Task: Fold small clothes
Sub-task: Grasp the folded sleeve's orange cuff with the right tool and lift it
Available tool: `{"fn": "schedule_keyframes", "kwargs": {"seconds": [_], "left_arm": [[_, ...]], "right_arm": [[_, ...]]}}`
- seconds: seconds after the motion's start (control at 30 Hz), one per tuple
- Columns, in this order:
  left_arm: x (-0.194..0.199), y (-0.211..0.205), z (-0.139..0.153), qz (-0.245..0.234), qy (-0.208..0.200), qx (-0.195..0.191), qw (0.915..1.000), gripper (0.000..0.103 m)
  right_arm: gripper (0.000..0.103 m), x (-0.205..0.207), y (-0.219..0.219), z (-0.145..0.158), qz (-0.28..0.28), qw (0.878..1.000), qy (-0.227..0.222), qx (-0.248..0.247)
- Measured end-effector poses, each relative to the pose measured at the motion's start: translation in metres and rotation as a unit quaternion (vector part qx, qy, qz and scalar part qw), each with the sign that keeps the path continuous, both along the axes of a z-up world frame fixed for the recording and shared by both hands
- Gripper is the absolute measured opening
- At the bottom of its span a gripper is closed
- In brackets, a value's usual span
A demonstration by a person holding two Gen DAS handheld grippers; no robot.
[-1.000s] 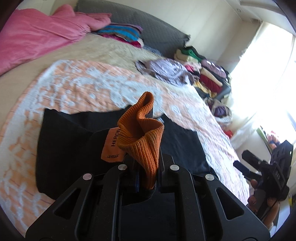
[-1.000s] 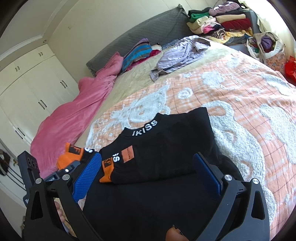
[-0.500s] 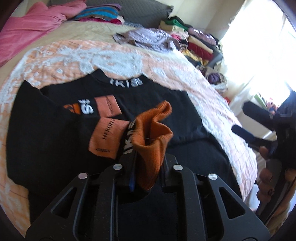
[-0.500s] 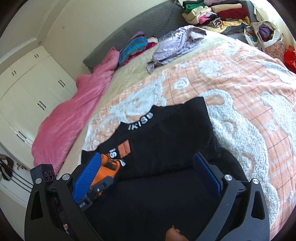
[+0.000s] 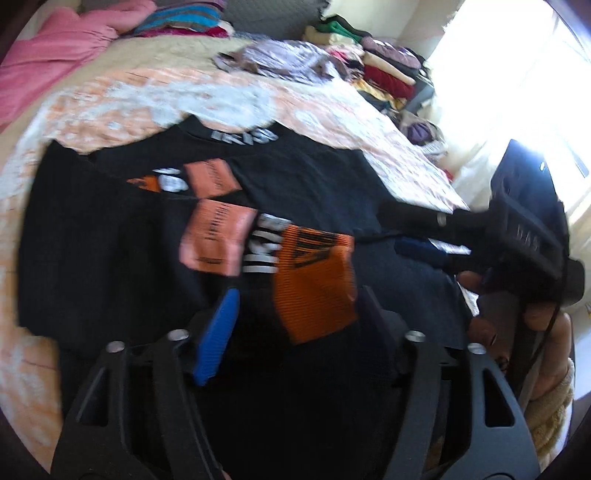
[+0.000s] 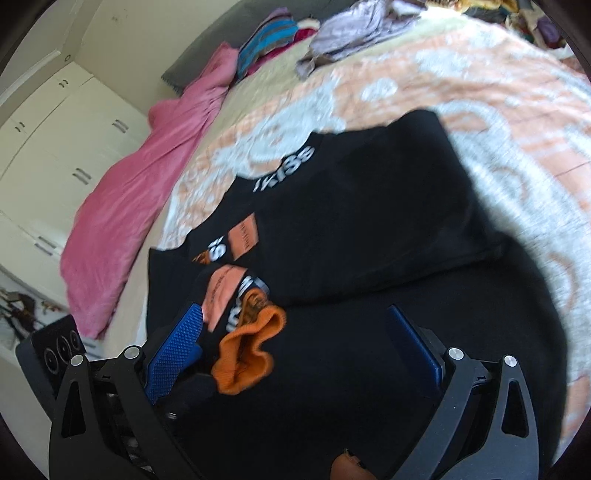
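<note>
A black sweatshirt (image 5: 303, 177) with white lettering and orange patches lies on the peach and white bedspread (image 5: 110, 96), both sleeves folded in over the body. One orange ribbed cuff (image 5: 314, 291) lies flat between the fingers of my left gripper (image 5: 295, 325), which is open just above it. The same cuff (image 6: 243, 354) shows crumpled in the right wrist view. My right gripper (image 6: 295, 350) is open and empty over the sweatshirt's lower part (image 6: 369, 240); it also shows in the left wrist view (image 5: 417, 236) at the right.
A pink blanket (image 6: 147, 192) lies along the bed's left side. A lilac garment (image 5: 280, 59), striped clothes (image 5: 177, 22) and a pile of folded clothes (image 5: 380, 62) sit at the far end. White wardrobes (image 6: 40, 155) stand to the left.
My left gripper opened and let go of the orange cuff, which now lies on the sweatshirt. Both grippers came lower and closer over the garment.
</note>
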State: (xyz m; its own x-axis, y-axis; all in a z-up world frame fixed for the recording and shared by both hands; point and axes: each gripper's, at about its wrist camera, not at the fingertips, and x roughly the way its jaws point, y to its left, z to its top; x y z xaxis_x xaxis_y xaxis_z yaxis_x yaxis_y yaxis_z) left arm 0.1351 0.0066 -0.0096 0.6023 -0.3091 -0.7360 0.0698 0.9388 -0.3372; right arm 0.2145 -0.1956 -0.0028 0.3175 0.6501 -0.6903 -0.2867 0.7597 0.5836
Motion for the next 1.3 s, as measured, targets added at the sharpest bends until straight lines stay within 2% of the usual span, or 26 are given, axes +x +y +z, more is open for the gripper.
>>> {"fn": "schedule_keyframes", "kwargs": {"seconds": [0.1, 0.17, 0.2, 0.23, 0.27, 0.33, 0.4, 0.43, 0.5, 0.57, 0.67, 0.8, 1.0, 1.17, 1.3], "left_arm": [[-0.008, 0.024, 0.008, 0.031, -0.009, -0.001, 0.9995, 0.067], [-0.013, 0.041, 0.013, 0.054, -0.015, 0.008, 0.9984, 0.078], [-0.016, 0.05, 0.016, 0.068, -0.018, 0.013, 0.9974, 0.078], [-0.017, 0.056, 0.017, 0.075, -0.02, 0.012, 0.9969, 0.078], [-0.019, 0.063, 0.018, 0.084, -0.02, 0.009, 0.9963, 0.08], [-0.022, 0.075, 0.02, 0.101, -0.021, 0.006, 0.9947, 0.086], [-0.026, 0.084, 0.021, 0.113, -0.022, 0.008, 0.9933, 0.087], [-0.028, 0.088, 0.022, 0.119, -0.022, 0.008, 0.9926, 0.087], [-0.03, 0.097, 0.022, 0.129, -0.02, 0.005, 0.9914, 0.089], [-0.032, 0.105, 0.023, 0.139, -0.021, 0.003, 0.99, 0.089], [-0.036, 0.114, 0.025, 0.146, -0.021, 0.002, 0.989, 0.09], [-0.042, 0.123, 0.031, 0.151, -0.023, 0.004, 0.9882, 0.09], [-0.042, 0.132, 0.039, 0.159, -0.028, 0.009, 0.9868, 0.09], [-0.032, 0.129, 0.038, 0.159, -0.026, 0.016, 0.9868, 0.089], [-0.02, 0.121, 0.035, 0.152, -0.023, 0.018, 0.9879, 0.09]], "right_arm": [[0.098, -0.004, 0.013, -0.007, 0.019, 1.0, 0.012, 0.006], [0.098, -0.007, 0.025, -0.012, 0.036, 0.999, 0.017, -0.001], [0.097, -0.009, 0.032, -0.014, 0.045, 0.999, 0.017, -0.008], [0.094, -0.011, 0.037, -0.016, 0.05, 0.999, 0.017, -0.012], [0.085, -0.012, 0.042, -0.019, 0.053, 0.998, 0.017, -0.016], [0.081, -0.015, 0.05, -0.022, 0.057, 0.998, 0.011, -0.019], [0.062, -0.017, 0.056, -0.022, 0.058, 0.998, -0.002, -0.028], [0.056, -0.019, 0.059, -0.021, 0.062, 0.998, -0.009, -0.03], [0.026, -0.022, 0.064, -0.02, 0.072, 0.997, -0.021, -0.03], [0.011, -0.025, 0.07, -0.015, 0.08, 0.995, -0.049, -0.042], [0.006, -0.028, 0.074, 0.005, 0.089, 0.991, -0.096, -0.029], [0.005, -0.024, 0.077, 0.04, 0.104, 0.984, -0.145, -0.02], [0.004, -0.007, 0.081, 0.095, 0.113, 0.966, -0.225, -0.057], [0.004, 0.003, 0.063, 0.101, 0.094, 0.956, -0.26, -0.096], [0.004, 0.013, 0.043, 0.089, 0.067, 0.961, -0.247, -0.106]]}}
